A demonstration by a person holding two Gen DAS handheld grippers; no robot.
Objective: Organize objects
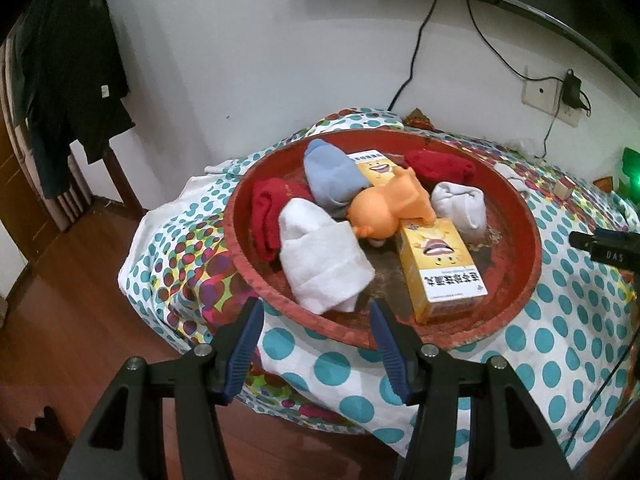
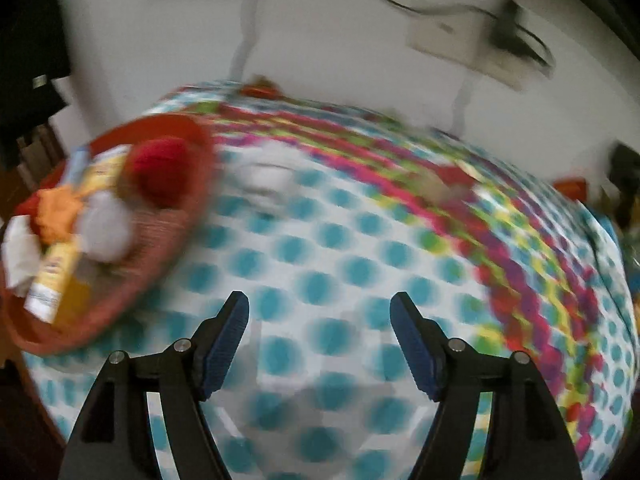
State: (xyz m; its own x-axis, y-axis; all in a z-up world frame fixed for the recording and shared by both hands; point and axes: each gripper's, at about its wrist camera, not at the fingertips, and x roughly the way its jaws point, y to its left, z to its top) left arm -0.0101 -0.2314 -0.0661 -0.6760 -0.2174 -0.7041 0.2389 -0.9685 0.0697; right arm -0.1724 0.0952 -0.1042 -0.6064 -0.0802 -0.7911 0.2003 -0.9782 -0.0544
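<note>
A round red tray point(image 1: 516, 280) sits on a polka-dot cloth. In it lie a white sock roll point(image 1: 320, 260), a light blue roll point(image 1: 332, 176), two red rolls point(image 1: 266, 216) point(image 1: 440, 166), a grey-white roll point(image 1: 460, 204), an orange toy pig point(image 1: 384, 208) and two yellow boxes point(image 1: 440, 268) point(image 1: 374, 166). My left gripper point(image 1: 316, 312) is open and empty, just in front of the tray's near rim. My right gripper point(image 2: 320, 306) is open and empty over the bare cloth, right of the tray point(image 2: 176, 224). That view is blurred.
The table cloth point(image 1: 560, 360) hangs over the table edge above a wooden floor point(image 1: 68, 320). A wall with a socket point(image 1: 540, 92) and cables stands behind. Dark clothes point(image 1: 72, 80) hang at the left. The other gripper's body point(image 1: 608, 248) shows at the right edge.
</note>
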